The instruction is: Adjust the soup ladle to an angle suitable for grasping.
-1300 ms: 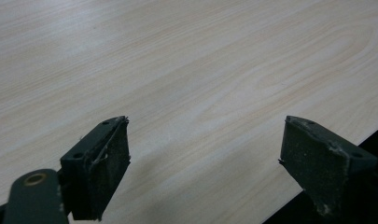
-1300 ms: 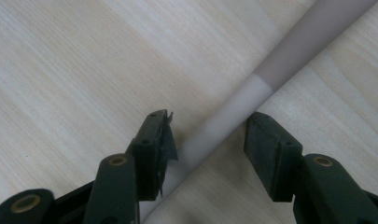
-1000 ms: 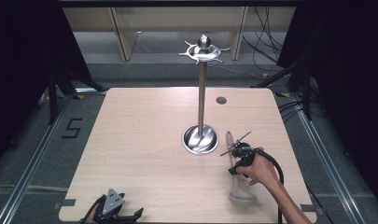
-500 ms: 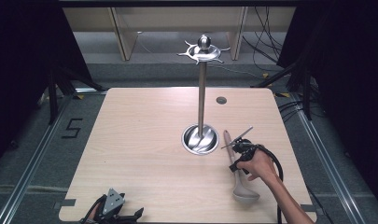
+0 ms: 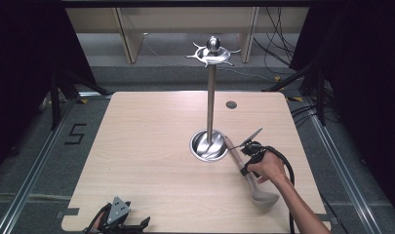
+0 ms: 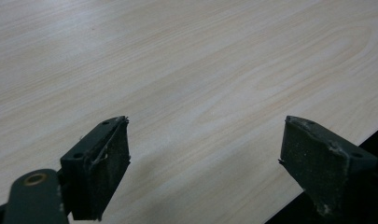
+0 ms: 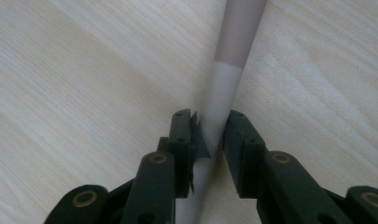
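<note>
A grey ladle (image 5: 263,194) lies on the wooden table (image 5: 151,146), its bowl near the front right and its handle (image 7: 229,65) pointing at the stand's base (image 5: 208,147). My right gripper (image 5: 243,160) is shut on the middle of that handle; its jaws have just been closing, and in the right gripper view (image 7: 210,122) both pads press the pale shaft. My left gripper (image 5: 123,220) rests at the table's front left edge. In the left gripper view (image 6: 205,140) its jaws stand wide open with only bare wood between them.
A metal utensil stand rises from mid-table: a round base, a thin pole (image 5: 210,102) and a ring of hooks (image 5: 213,52) at the top. A small dark hole (image 5: 231,104) sits at the table's far right. Cables lie on the floor beyond.
The right gripper's jaws have narrowed onto the ladle's handle, and the ladle's bowl has shifted slightly right. The left gripper has kept still.
</note>
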Demonstrator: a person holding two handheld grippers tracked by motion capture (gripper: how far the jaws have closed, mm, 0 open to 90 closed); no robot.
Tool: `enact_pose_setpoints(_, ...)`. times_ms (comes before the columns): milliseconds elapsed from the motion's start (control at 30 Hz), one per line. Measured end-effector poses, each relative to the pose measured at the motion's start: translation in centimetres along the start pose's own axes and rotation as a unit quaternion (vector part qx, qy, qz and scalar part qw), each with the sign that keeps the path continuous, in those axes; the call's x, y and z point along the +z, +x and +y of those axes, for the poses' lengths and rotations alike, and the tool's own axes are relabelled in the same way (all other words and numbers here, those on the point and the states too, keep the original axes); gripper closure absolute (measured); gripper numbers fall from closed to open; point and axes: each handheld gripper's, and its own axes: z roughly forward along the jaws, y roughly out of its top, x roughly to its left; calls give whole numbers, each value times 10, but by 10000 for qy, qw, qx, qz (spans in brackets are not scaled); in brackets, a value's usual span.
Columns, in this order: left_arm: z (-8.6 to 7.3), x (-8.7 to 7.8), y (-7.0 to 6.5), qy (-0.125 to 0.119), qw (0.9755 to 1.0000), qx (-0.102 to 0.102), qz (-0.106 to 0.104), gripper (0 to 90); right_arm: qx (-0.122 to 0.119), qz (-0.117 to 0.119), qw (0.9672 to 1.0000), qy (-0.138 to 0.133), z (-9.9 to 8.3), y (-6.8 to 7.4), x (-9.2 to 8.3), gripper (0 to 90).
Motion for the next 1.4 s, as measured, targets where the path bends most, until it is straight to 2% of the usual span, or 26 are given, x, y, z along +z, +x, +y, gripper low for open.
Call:
enact_pose_setpoints(33,1,-2,4,128,9996,259,-15,149,-54,5,10000,-3,0,0,0,737)
enact_pose_setpoints(67,0,-1,1,15,10000,70,8,149,162,12,9998,126,0,3,-2,740)
enact_pose_setpoints(100,0,-2,1,35,9999,102,-13,149,-3,5,10000,31,0,-1,-1,747)
enact_pose_setpoints(133,1,-3,4,145,9995,268,-15,149,170,81,9998,49,-1,-2,-4,767)
enact_pose_setpoints(233,1,-3,4,127,9995,296,-17,149,290,251,9993,-13,-3,-2,-7,788)
enact_pose_setpoints(267,1,-3,4,135,9995,299,1,149,-28,144,9996,-222,-4,-4,-5,789)
enact_pose_setpoints(300,1,-2,4,127,9996,264,-6,149,205,102,9997,-72,-5,0,-8,790)
enact_pose_setpoints(333,1,-2,4,127,9996,264,-6,149,205,102,9997,-72,-5,0,-8,790)
enact_pose_setpoints(367,1,-1,3,14,9999,165,13,149,81,181,9996,-190,-6,-4,-7,790)
enact_pose_setpoints(400,2,-1,4,45,9995,290,73,149,81,181,9996,-190,-6,-4,-7,790)
enact_pose_setpoints(433,1,0,2,-1,9999,117,25,149,103,174,9996,-171,-7,-3,-8,790)
enact_pose_setpoints(500,0,0,3,-17,9999,106,36,149,-118,217,9995,-218,-9,-5,-10,790)
enact_pose_setpoints(533,0,-1,1,21,10000,-56,18,149,-144,168,9993,-292,-11,-5,-11,790)
enact_pose_setpoints(567,0,-1,1,21,10000,-56,18,149,-189,155,9993,-296,-11,-5,-13,790)
enact_pose_setpoints(633,1,-3,5,139,9997,200,12,149,-164,168,9991,-360,-11,-3,-16,790)
enact_pose_setpoints(800,1,-2,5,96,9998,196,-32,149,-165,163,9987,-451,-15,4,-29,790)
enact_pose_setpoints(900,2,-2,5,100,9997,215,-46,149,-325,182,9976,-579,-18,4,-36,790)
enact_pose_setpoints(1000,3,-1,4,121,9999,48,-43,149,-275,184,9972,-669,-21,7,-43,790)
enact_pose_setpoints(1033,4,-1,5,167,9998,135,-42,149,-395,173,9961,-774,-22,5,-46,790)
enact_pose_setpoints(1067,4,0,5,142,9998,114,-45,149,-395,173,9961,-774,-22,5,-46,790)
enact_pose_setpoints(1100,5,2,7,57,9997,256,-17,149,-321,194,9963,-769,-24,6,-47,790)
enact_pose_setpoints(1133,4,3,0,-10,9997,-230,-19,149,-306,206,9960,-808,-25,5,-48,790)
enact_pose_setpoints(1200,4,2,3,139,9999,-14,-53,149,-293,224,9950,-923,-27,3,-51,790)
enact_pose_setpoints(1233,4,4,1,-9,9999,-135,-6,149,-232,257,9949,-949,-30,3,-53,790)
enact_pose_setpoints(1267,4,4,1,-9,9999,-135,-6,149,-360,157,9930,-1114,-31,1,-54,790)
enact_pose_setpoints(1400,3,2,2,17,10000,-93,32,149,-271,222,9910,-1289,-36,-1,-58,790)
